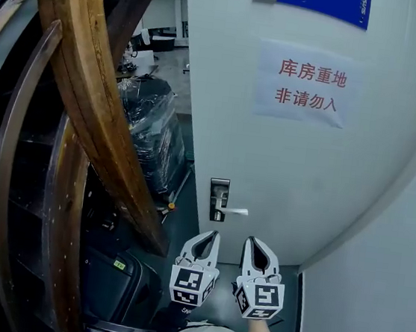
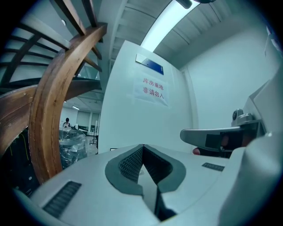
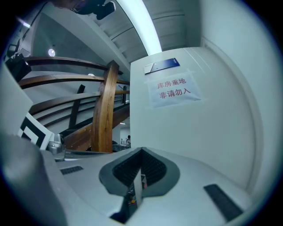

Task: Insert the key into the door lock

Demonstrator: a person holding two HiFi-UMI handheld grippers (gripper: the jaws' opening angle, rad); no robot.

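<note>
Head view alone is showing the door lock [image 1: 219,199] and lever handle [image 1: 237,212], sitting at the white door's [image 1: 296,180] edge, just ahead of both claws. Left claw [image 1: 213,236] and right claw [image 1: 250,242] are clenching, pads meeting; whether a key lies between them cannot be told. Gripper views alone are showing the ceiling light [image 2: 163,26].

Left gripper [image 2: 142,145], jaws together, facing a white door [image 2: 126,123] with a paper notice [image 2: 153,90], wooden railing [image 2: 47,128] alongside.

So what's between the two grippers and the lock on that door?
Nothing: in the head view only bare white door separates the left gripper and right gripper from the lock plate and its handle.
</note>
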